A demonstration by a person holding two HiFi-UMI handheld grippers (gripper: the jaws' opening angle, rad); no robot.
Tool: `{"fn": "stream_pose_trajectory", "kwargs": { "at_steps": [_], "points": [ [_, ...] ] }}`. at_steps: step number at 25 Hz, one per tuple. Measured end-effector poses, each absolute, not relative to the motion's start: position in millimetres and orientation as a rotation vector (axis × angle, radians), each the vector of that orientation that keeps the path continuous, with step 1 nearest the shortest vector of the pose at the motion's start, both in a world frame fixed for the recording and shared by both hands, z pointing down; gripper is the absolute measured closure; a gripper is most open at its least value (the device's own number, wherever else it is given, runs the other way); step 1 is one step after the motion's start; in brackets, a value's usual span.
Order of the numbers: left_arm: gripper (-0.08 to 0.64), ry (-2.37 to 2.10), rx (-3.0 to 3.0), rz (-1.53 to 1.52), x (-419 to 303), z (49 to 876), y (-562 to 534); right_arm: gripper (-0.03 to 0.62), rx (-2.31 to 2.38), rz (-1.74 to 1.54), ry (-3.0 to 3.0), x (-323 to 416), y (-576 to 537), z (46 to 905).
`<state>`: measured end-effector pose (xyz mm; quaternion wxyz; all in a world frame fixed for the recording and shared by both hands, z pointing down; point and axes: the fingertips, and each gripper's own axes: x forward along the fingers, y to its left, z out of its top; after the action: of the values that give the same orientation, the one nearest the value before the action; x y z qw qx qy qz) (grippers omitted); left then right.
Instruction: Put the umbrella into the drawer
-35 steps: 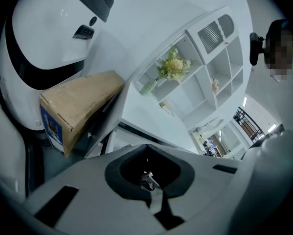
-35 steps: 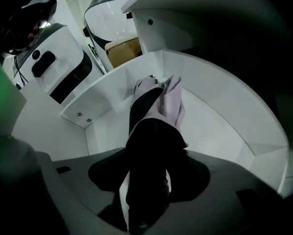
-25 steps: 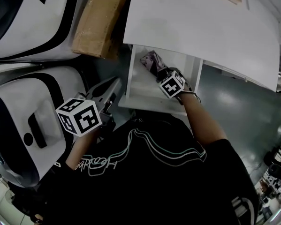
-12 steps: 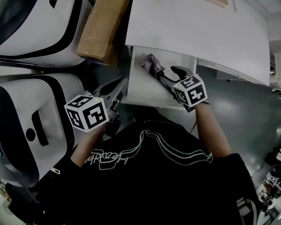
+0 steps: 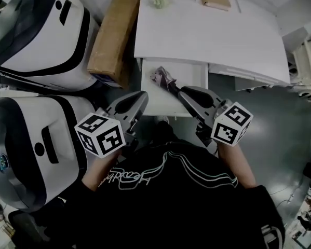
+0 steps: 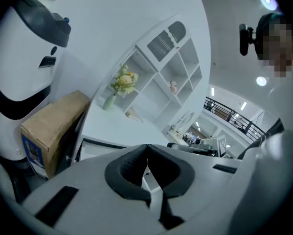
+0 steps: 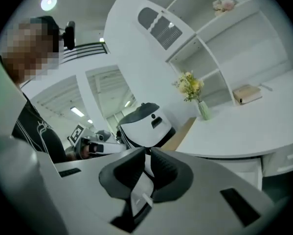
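Box (image 5: 111,35) stands left of the tabletop (image 5: 212,30), just beside its edge.

Left gripper (image 5: 140,97) hangs near the drawer's left front corner, clear of it; tongs together, tips touching, nothing between them.

Umbrella (image 5: 161,77) lies inside the open drawer (image 5: 191,77), toward its left rear; folded short, purplish cloth bunched at the far end, dark slim part trailing toward the drawer front; it touches neither gripper.

Right gripper (image 5: 187,93) is above the drawer front, near the umbrella's dark end but off it; tongs closing, a narrow slit left between the tips, nothing in it.

Judgement, placement: umbrella reads as already in the drawer; drawer not yet pushed in.

Judgement, handling: likely light for its bulk; cloth soft and probably slick, so loose folds would slide or bunch under the pads; a stiff shaft should run through the middle.

Judgement, hold: if it must be shifted, take the dark end, or clamp across the bundle's middle where the shaft backs the cloth; avoid the loose cloth tip, which would likely pull out; moderate squeeze should do, as nothing here looks fragile except perhaps the thin ribs.
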<state>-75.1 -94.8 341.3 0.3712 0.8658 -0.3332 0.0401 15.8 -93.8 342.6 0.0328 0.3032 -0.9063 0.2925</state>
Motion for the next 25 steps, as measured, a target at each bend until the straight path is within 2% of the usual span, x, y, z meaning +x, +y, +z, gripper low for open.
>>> {"fn": "stream_pose_trajectory", "kwargs": {
  "at_steps": [9, 25],
  "points": [
    [0.538, -0.752, 2.312, 0.089, -48, 310, -60, 0.535, 0.971, 0.981, -2.848, 26, -44, 322],
    [0.538, -0.741, 2.319, 0.121, -37, 311, -47, 0.546, 1.05, 0.927, -2.794, 34, -35, 328]
  ]
}}
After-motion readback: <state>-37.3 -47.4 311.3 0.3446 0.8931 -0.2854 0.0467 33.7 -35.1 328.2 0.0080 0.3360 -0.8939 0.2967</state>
